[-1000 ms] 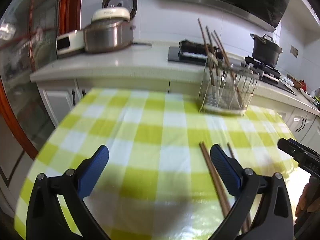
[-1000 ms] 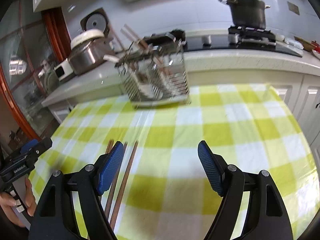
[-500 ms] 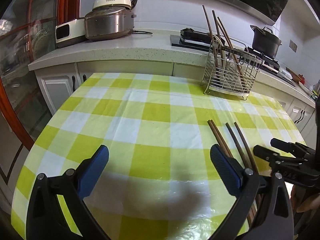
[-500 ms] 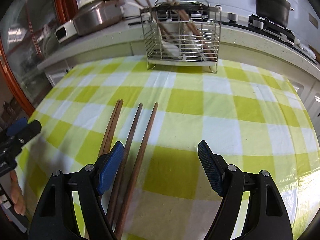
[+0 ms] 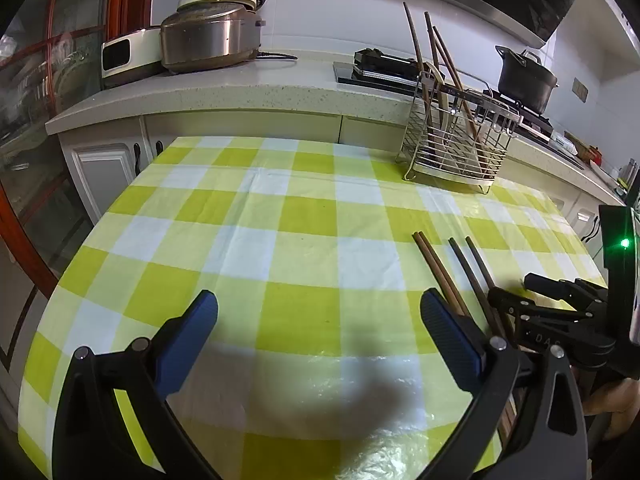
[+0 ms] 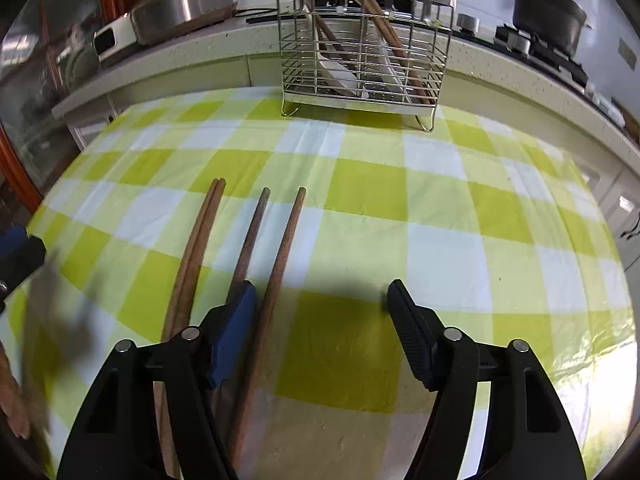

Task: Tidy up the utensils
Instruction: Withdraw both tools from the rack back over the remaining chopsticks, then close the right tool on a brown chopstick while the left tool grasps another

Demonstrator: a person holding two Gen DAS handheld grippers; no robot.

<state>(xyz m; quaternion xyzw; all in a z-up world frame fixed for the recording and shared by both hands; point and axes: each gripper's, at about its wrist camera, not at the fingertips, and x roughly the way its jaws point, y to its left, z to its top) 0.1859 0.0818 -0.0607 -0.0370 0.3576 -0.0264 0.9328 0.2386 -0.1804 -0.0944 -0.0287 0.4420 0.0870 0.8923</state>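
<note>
Several brown chopsticks lie on the checked tablecloth: a touching pair [image 6: 200,240] and two single ones [image 6: 250,236] [image 6: 286,240]. My right gripper [image 6: 320,292] hangs low over them, its jaws closing. The rightmost chopstick runs between them close to the left blue pad [image 6: 232,332], and the pads do not press on it. The other single stick passes under that finger. In the left wrist view the chopsticks [image 5: 440,268] lie at the right, by the right gripper [image 5: 512,286]. My left gripper [image 5: 319,300] is open over bare cloth. A wire utensil rack [image 6: 362,40] [image 5: 456,148] at the far table edge holds chopsticks and white spoons.
Behind the table runs a counter [image 5: 240,92] with a rice cooker [image 5: 208,36] and a black pot [image 5: 526,80] on a stove. White cabinets [image 5: 104,172] stand below it. The table drops off at the left edge [image 5: 68,264]. A hand [image 6: 12,400] shows at the left.
My right gripper has come down and tilted toward the chopsticks, and its jaws have narrowed, with one chopstick now between them. My left gripper has sunk a little.
</note>
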